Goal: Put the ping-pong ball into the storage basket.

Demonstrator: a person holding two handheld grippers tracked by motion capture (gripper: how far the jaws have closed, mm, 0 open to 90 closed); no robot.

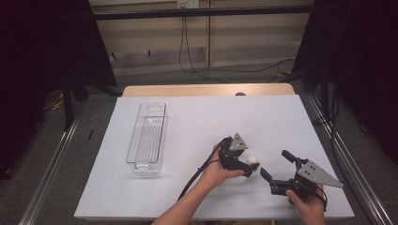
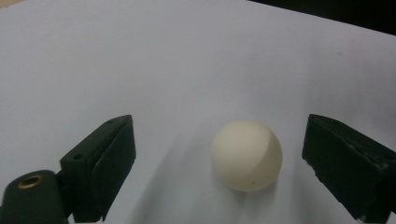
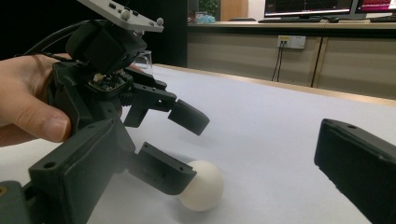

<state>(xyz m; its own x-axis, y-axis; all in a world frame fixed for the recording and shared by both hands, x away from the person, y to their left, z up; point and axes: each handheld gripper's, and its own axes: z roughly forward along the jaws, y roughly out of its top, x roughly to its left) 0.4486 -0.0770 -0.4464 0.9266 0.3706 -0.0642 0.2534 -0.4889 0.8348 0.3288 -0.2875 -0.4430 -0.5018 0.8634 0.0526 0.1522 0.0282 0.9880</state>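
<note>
Clear plastic tray: long, narrow, ribbed floor, laid lengthwise on left part of white table cover. Wooden table edge seen beyond cover. Black cable hung from wall socket down to carpet. Monitors set on far counter. Second wall socket fitted below counter.

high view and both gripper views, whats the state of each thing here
ball: resting on the white table cover, between the left gripper's jaws, not pinched
left gripper: open, jaws either side of the ball
right gripper: open, nothing between its jaws
clear tray: lying flat on the table cover, looks empty
</note>
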